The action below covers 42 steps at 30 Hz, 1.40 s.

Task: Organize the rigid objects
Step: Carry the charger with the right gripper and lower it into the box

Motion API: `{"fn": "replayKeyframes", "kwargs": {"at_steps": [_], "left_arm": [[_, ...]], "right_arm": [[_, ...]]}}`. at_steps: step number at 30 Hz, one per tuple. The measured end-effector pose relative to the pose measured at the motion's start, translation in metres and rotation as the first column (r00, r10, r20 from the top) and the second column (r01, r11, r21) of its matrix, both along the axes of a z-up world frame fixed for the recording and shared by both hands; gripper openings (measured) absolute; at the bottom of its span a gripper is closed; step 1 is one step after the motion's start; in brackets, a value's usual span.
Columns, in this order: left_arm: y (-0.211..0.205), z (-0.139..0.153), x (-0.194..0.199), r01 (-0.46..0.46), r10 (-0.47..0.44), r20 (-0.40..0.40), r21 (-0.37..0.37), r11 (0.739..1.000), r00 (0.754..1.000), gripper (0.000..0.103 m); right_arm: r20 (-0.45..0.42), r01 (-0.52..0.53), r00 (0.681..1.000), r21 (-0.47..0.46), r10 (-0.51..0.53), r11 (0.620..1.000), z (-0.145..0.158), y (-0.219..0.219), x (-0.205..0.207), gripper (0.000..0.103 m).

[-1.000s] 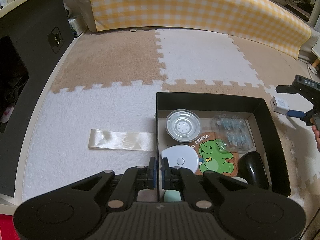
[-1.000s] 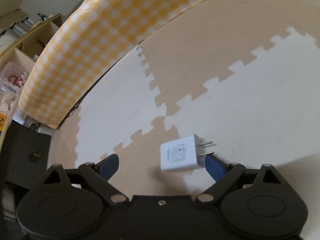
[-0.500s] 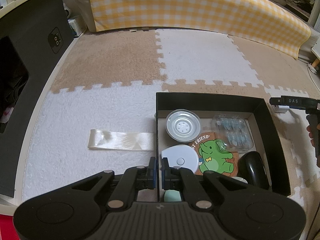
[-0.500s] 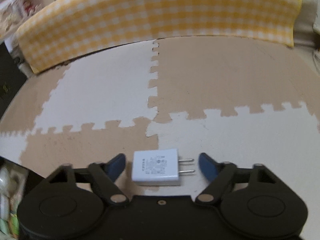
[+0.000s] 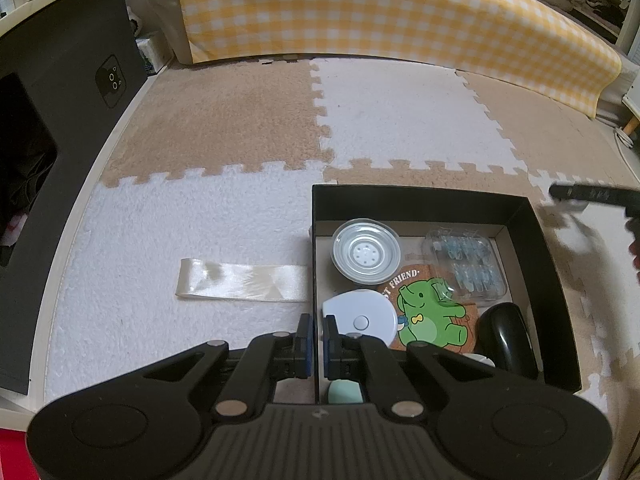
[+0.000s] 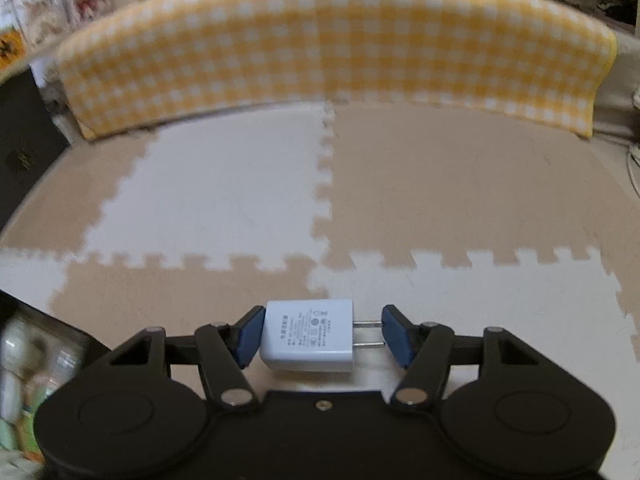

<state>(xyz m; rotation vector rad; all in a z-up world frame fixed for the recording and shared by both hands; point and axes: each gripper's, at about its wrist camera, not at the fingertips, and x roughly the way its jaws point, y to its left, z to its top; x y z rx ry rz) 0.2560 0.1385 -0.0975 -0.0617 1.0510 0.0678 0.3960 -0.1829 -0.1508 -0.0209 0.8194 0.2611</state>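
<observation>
- Right wrist view: our right gripper [image 6: 322,334] is closing its jaws round a white charger [image 6: 307,335]; left blue pad touches the body, right pad meets the prong tips. Charger sits w/ prongs pointing right, over the cream/tan foam mat [image 6: 440,200].
- Left wrist view: our left gripper [image 5: 316,338] is clamped tight on the near-left wall of the black box [image 5: 532,248].
- Inside the box: clear round lid [image 5: 366,255], elephant coaster [image 5: 432,312], black mouse [image 5: 506,340], white round gadget [image 5: 360,318].
- Ribbon [image 5: 244,286] lies on the mat, touching the box's left side.
</observation>
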Motion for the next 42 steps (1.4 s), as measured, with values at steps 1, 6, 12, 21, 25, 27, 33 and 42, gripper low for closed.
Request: {"fn": "replayKeyframes", "kwargs": {"at_steps": [1,6,12,21,25,27,33,42], "left_arm": [[0.0,0.0,0.0,0.0,0.0,0.0,0.0,1.0,1.0,0.004],[0.0,0.0,0.0,0.0,0.0,0.0,-0.001,1.0,1.0,0.004],[0.0,0.0,0.0,0.0,0.0,0.0,0.002,1.0,1.0,0.004],[0.001,0.0,0.0,-0.001,0.001,0.0,0.003,1.0,1.0,0.004],[0.001,0.0,0.0,0.0,0.0,0.0,0.004,1.0,1.0,0.004],[0.001,0.0,0.0,-0.001,0.001,0.0,0.004,1.0,1.0,0.004],[0.001,0.0,0.0,0.0,0.0,0.0,0.004,1.0,1.0,0.004],[0.001,0.0,-0.001,0.0,0.0,0.0,0.005,1.0,1.0,0.004]], "right_arm": [[0.022,-0.013,1.0,0.012,0.013,1.0,0.009,0.004,-0.003,0.064],[0.106,-0.136,0.986,0.061,0.129,0.989,0.048,0.031,-0.025,0.064],[0.146,-0.321,0.94,0.067,0.309,0.945,0.072,0.074,-0.065,0.064],[0.036,-0.5,0.866,0.013,0.499,0.866,0.051,0.133,-0.112,0.064],[-0.018,-0.519,0.854,0.023,0.52,0.854,0.038,0.146,-0.121,0.064],[-0.038,-0.521,0.852,0.027,0.522,0.853,0.031,0.151,-0.125,0.064],[-0.087,-0.512,0.854,0.039,0.513,0.858,0.014,0.164,-0.129,0.064],[-0.098,-0.513,0.853,0.02,0.512,0.858,0.0,0.175,-0.126,0.064]]}}
